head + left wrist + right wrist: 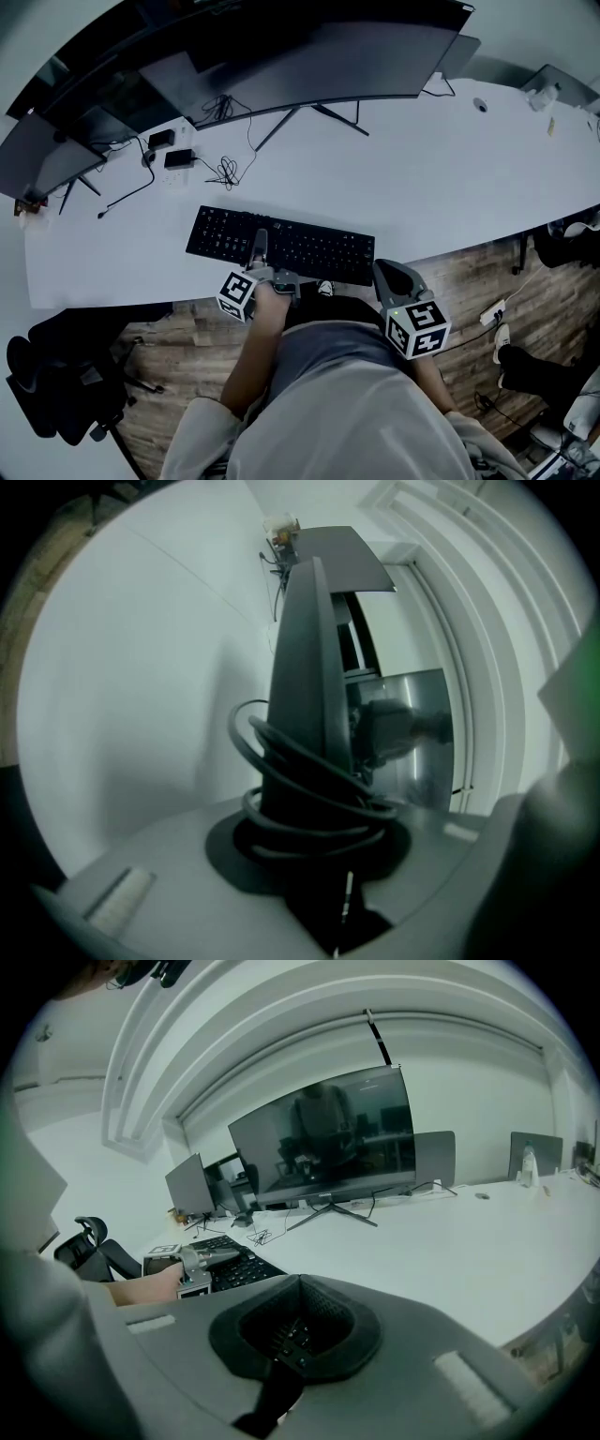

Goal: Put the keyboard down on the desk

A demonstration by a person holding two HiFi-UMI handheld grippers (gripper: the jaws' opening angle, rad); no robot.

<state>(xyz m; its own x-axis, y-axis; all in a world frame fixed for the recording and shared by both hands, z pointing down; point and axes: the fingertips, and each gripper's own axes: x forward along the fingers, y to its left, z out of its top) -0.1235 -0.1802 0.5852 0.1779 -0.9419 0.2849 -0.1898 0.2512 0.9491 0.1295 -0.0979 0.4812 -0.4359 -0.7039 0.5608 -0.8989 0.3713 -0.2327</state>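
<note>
Keyboard [319, 251] seems down on the surface [450, 178], lower centre. Your left tongs [262, 240] and right tongs [384, 272] clench it; release both next.

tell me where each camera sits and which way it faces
head view: on the head, facing down at desk, keyboard; arms, left gripper, right gripper show.
left gripper view: on that gripper, along the keyboard edge-on; its housing shows.
right gripper view: on that gripper, facing the monitor; left hand shows.
all share the keyboard.
</note>
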